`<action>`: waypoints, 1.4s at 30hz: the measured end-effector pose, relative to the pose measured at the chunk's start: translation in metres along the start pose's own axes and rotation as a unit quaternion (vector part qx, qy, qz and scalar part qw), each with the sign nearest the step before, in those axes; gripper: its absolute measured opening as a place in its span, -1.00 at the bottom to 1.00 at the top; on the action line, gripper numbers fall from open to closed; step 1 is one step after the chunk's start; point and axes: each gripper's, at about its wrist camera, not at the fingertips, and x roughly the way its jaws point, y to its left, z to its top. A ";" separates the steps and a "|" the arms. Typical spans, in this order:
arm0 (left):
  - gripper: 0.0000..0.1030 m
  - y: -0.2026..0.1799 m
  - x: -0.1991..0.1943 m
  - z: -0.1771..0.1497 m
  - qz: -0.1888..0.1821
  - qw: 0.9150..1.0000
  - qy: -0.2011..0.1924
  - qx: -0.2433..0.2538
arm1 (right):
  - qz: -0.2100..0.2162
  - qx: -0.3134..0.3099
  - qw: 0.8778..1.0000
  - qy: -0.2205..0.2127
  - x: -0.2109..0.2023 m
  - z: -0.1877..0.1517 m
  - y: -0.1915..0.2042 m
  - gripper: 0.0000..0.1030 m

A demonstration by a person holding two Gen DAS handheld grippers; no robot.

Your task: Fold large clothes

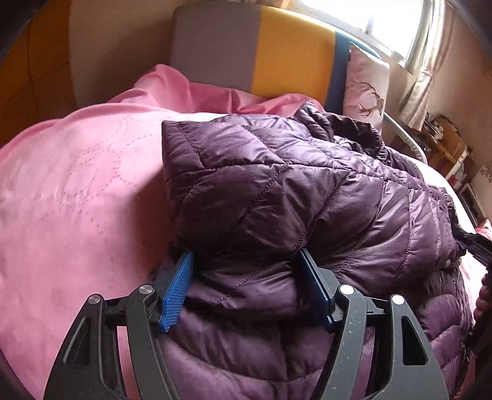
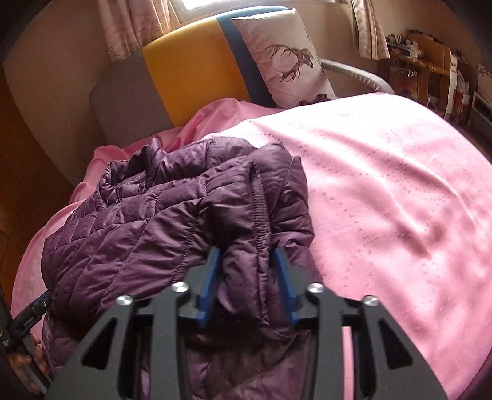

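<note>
We see a purple quilted jacket (image 1: pixel 307 197) lying folded on a bed covered by a pink stitched bedspread (image 1: pixel 77 184), its bulk gathered toward the near edge of the bed. In the left wrist view, our left gripper (image 1: pixel 246 286) stands fairly wide, with a thick fold of the jacket between its blue fingers (image 1: pixel 176 286); the cloth bulges against both, yet we cannot tell whether they press it or merely flank it. In the right wrist view, our right gripper (image 2: pixel 247 286) straddles a bunched edge of the jacket (image 2: pixel 172 221), its fingers (image 2: pixel 209 283) parted to a middling gap and touching the fabric on either side; no firm clamp shows. At the lower left of that view a hand (image 2: pixel 30 360) holds the other tool.

Behind the bedspread, a looser pink sheet (image 2: pixel 215 110) is rumpled at the head of the bed. The headboard (image 2: pixel 184 70) rises in grey, yellow and blue panels. A pale pillow printed with a stag (image 2: pixel 286 61) leans against it. Above, daylight enters through a window (image 1: pixel 390 21) hung with pale patterned curtains (image 2: pixel 141 24). Beyond the far side of the bed, a wooden shelf (image 2: pixel 424 64) crowded with small items stands against the wall. A curved grey rail (image 2: pixel 353 74) runs beside the pillow.
</note>
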 end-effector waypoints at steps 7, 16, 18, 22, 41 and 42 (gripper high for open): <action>0.31 0.012 -0.043 0.010 -0.045 0.997 -0.057 -0.036 | 0.036 -0.060 0.996 -0.053 -0.036 0.010 0.047 0.16; 0.31 -0.021 -0.013 0.061 -0.061 0.996 -0.064 0.007 | -0.018 -0.073 0.997 -0.014 0.024 0.012 0.074 0.46; 0.31 -0.018 0.008 0.066 -0.043 0.998 -0.047 0.006 | -0.033 -0.070 0.997 -0.005 0.037 0.012 0.069 0.51; 0.31 0.000 0.044 0.049 -0.043 0.999 -0.017 -0.017 | -0.043 -0.089 0.995 0.008 0.061 0.006 0.070 0.62; 0.32 -0.016 0.020 0.043 0.032 0.997 -0.067 0.013 | -0.067 -0.129 0.989 0.019 0.105 0.002 0.078 0.67; 0.42 -0.017 0.010 0.039 0.019 0.997 -0.075 0.008 | -0.065 -0.128 0.989 0.018 0.105 0.002 0.077 0.67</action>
